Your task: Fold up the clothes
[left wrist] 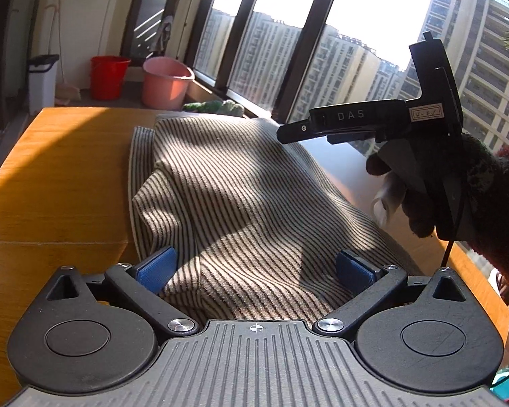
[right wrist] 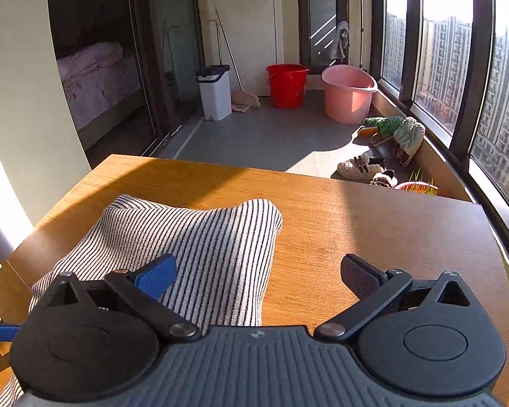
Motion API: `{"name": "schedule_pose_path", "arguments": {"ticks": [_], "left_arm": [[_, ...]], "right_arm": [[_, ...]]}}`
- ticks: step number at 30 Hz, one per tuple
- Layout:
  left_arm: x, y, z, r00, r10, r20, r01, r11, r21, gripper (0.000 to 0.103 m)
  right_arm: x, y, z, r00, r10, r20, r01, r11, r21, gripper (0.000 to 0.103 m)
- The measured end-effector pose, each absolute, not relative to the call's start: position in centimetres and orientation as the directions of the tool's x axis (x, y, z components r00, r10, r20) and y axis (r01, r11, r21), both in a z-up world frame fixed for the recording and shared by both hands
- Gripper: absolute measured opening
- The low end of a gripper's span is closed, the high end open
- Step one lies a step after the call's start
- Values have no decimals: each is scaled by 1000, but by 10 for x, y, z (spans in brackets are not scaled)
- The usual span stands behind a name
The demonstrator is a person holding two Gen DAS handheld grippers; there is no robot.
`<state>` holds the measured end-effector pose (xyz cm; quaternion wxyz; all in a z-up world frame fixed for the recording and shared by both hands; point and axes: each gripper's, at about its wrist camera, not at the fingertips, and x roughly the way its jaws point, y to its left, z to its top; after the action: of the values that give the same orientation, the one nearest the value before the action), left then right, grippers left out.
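A black-and-white striped garment [left wrist: 227,183] lies rumpled on the wooden table [left wrist: 57,176], partly in sun and partly in shade. My left gripper [left wrist: 254,268] stands open wide just over its near end, with cloth lying between the blue pads [left wrist: 156,268] and neither pad pressing on it. My right gripper [left wrist: 288,134], held in a dark gloved hand [left wrist: 458,196], hovers above the garment's right side. In the right wrist view that gripper [right wrist: 258,264] is open and holds nothing. It sits over the garment's [right wrist: 186,237] right edge and bare table [right wrist: 356,224].
On the floor beyond the table stand a red bucket [right wrist: 286,84], a pink tub [right wrist: 347,96], a white bin [right wrist: 215,91] and a broom [right wrist: 244,100]. Slippers [right wrist: 390,135] lie by the window wall on the right. The table's far edge [right wrist: 288,169] is close behind the garment.
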<state>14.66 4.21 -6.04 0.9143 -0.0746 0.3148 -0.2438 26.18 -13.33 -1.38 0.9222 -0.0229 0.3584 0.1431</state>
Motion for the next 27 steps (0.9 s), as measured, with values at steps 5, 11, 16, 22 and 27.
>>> {"name": "schedule_pose_path", "arguments": {"ticks": [5, 11, 16, 22, 27], "left_arm": [[144, 49, -60, 683, -513, -520, 395, 858, -329, 103], [143, 55, -61, 680, -532, -504, 394, 846, -360, 103], [144, 60, -61, 679, -545, -493, 390, 836, -387, 103], [144, 63, -62, 678, -551, -488, 388, 831, -399, 103], [143, 64, -62, 678, -551, -487, 386, 830, -402, 103]], "right_arm": [[273, -139, -41, 649, 298, -700, -252, 952, 172, 103], [266, -142, -41, 628, 316, -711, -283, 944, 169, 103], [249, -153, -25, 623, 360, -695, -294, 931, 219, 103], [142, -148, 22, 737, 373, -563, -494, 866, -73, 103], [57, -132, 36, 713, 447, -540, -622, 759, -193, 100]]}}
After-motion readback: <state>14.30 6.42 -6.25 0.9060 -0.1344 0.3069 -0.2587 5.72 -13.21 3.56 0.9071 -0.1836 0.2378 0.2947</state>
